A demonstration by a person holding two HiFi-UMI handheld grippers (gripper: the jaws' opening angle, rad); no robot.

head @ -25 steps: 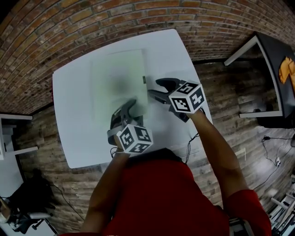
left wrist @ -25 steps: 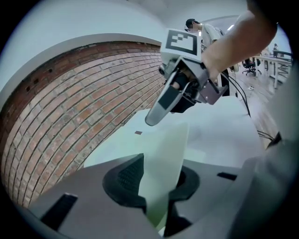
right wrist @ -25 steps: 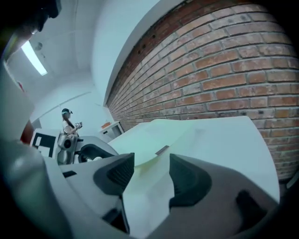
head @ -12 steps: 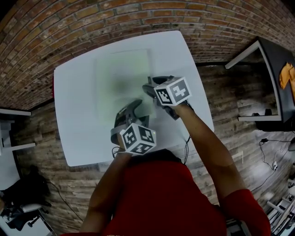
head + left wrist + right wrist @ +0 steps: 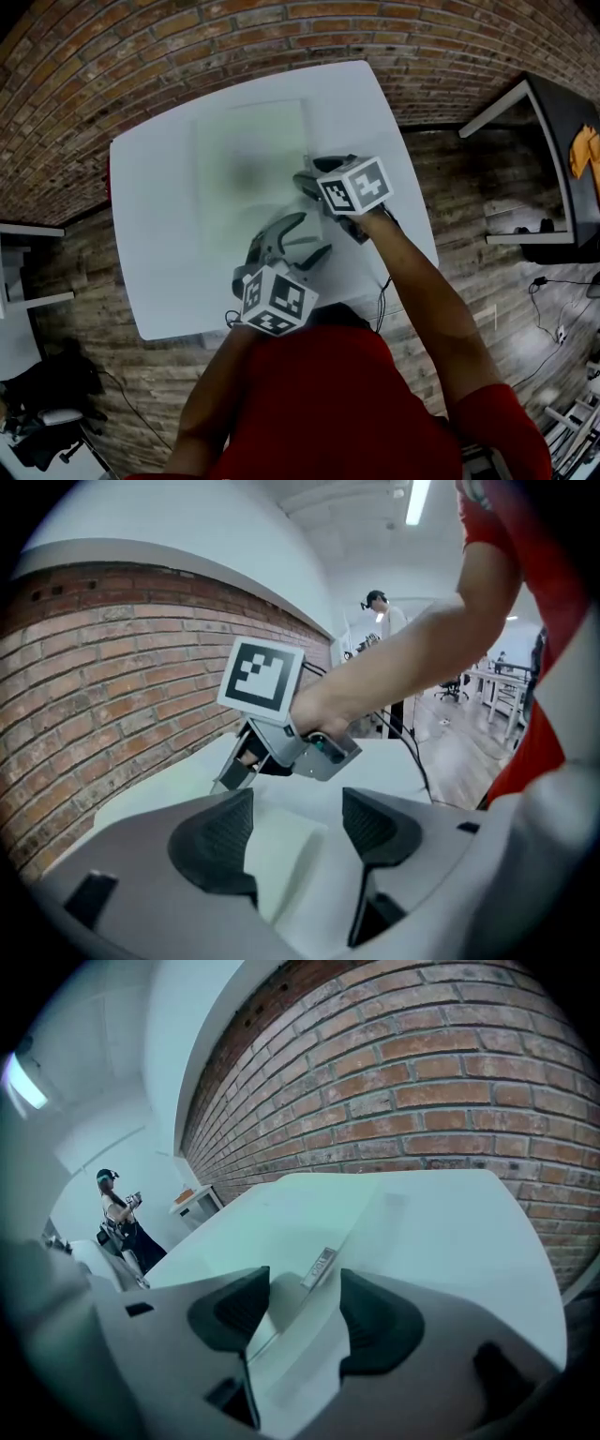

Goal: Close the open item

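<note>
- The pale flat folder [image 5: 248, 159] lies closed on the white table [image 5: 155, 281], its far edge towards the brick wall [image 5: 141, 37].
- The right gripper [image 5: 309, 175] has its jaws apart astride the folder's right edge, not pinching it.
- The left gripper [image 5: 309, 236] has just been opening its jaws; they stand wide and released over the folder's near corner.

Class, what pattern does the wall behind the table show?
Red-brown brick wall with pale mortar lines; clearest in the right gripper view.
</note>
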